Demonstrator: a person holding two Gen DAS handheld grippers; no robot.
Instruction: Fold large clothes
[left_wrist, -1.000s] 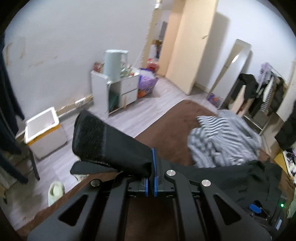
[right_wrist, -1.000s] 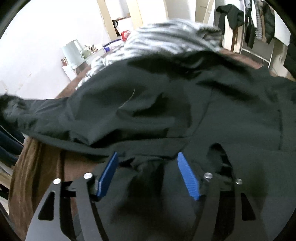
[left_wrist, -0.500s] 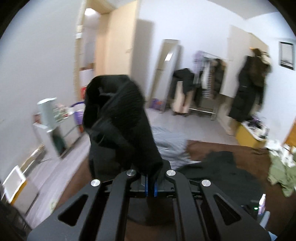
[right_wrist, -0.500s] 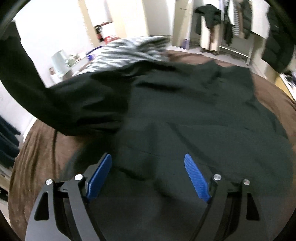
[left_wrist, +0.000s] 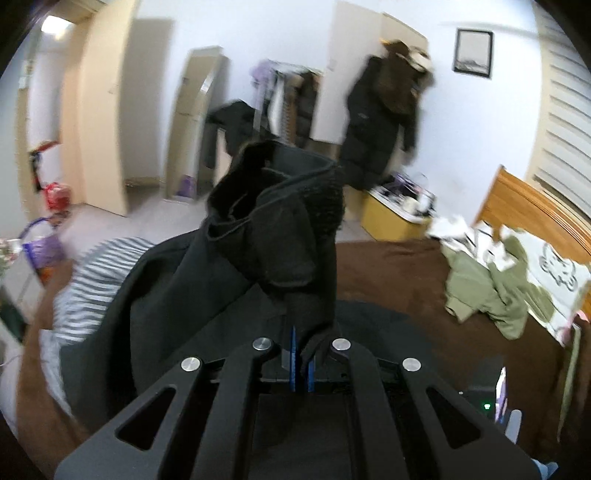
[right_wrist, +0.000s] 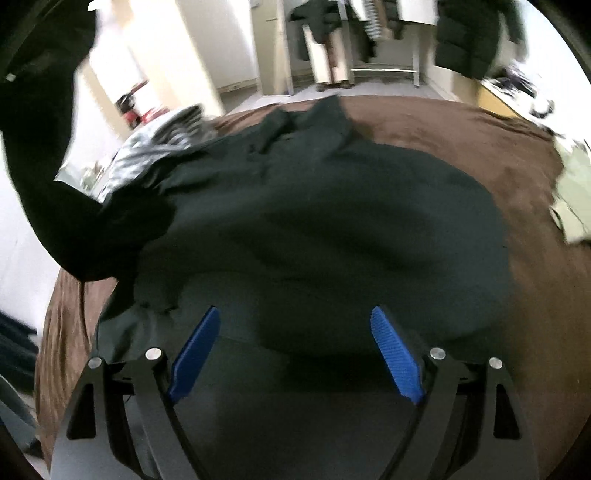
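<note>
Both views are smeared by motion blur, and the room behind, with its hanging coats (left_wrist: 384, 110) and yellow box (left_wrist: 388, 218), shows only roughly. In the left wrist view the raised fabric blocks the middle of the frame, and the left tongs' (left_wrist: 301, 363) blue pads are mostly covered by cloth. The left tongs are pressed nearly together, pinching a sleeve (left_wrist: 280, 221) of the black garment (right_wrist: 314, 229), whose ribbed cuff stands up in front of the camera. The right tongs (right_wrist: 295, 350) are spread wide with nothing between the pads; whether they touch the cloth below is unclear. The body of the black garment lies spread on the brown bed (right_wrist: 461, 129), directly ahead of and under the right tongs, while its sleeve rises at the left edge of the right wrist view. A striped garment (left_wrist: 92, 284) lies bunched beside it, and green clothing (left_wrist: 487, 291) sits near the wooden headboard (left_wrist: 524, 199).
</note>
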